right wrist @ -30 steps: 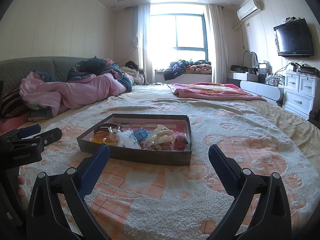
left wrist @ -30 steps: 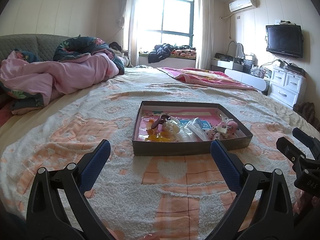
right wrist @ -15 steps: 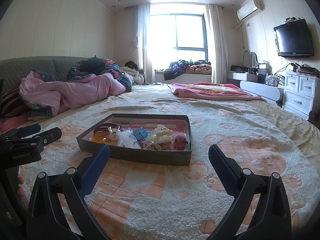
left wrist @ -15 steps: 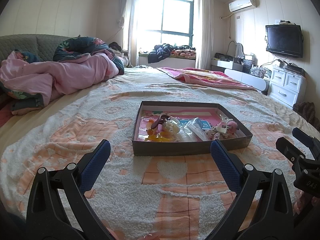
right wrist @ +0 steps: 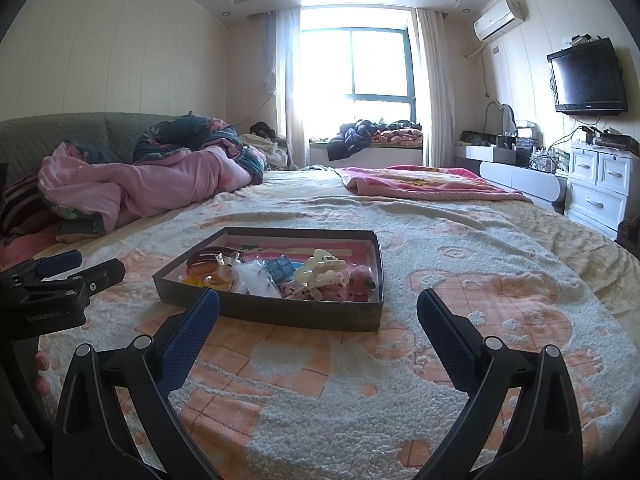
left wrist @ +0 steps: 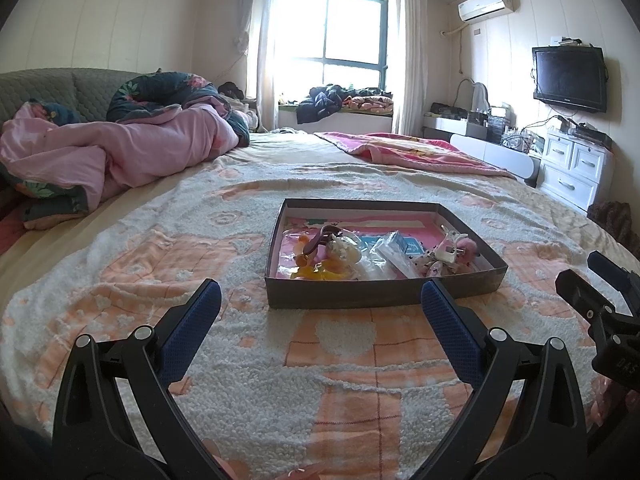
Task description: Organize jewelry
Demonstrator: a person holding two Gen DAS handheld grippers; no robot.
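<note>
A shallow dark cardboard box with a pink floor sits on the bedspread. Inside lie several accessories: a brown hair clip, an orange piece, a clear plastic bag, a white claw clip and a pink fluffy item. My left gripper hovers open just short of the box's near wall, nothing between its blue pads. My right gripper is open too, near the box's front right corner. Each gripper shows at the edge of the other's view.
The fluffy peach and white bedspread stretches all around the box. A pink duvet is heaped at the far left, a pink blanket at the far right. White drawers and a wall television stand beyond the bed.
</note>
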